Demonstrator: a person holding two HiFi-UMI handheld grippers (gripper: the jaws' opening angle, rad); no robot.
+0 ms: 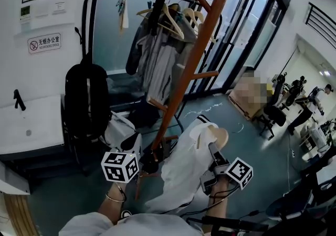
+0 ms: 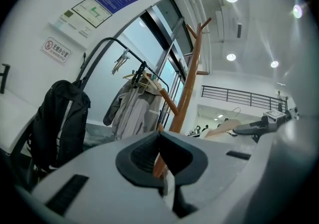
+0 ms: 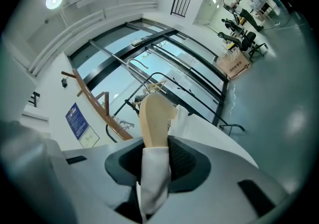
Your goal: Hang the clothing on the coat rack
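By the coat rack (image 1: 185,75), right gripper (image 3: 157,156) clamps hanger (image 3: 153,116).

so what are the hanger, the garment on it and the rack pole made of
Hanger: looks like pale wood, matte cream with a rounded shoulder; moulded plastic can't be ruled out.
Garment: thin white cloth, since it folds and drapes softly.
Rack pole: orange-brown and smooth with a slight sheen, probably varnished wood; its angled pegs share the colour.
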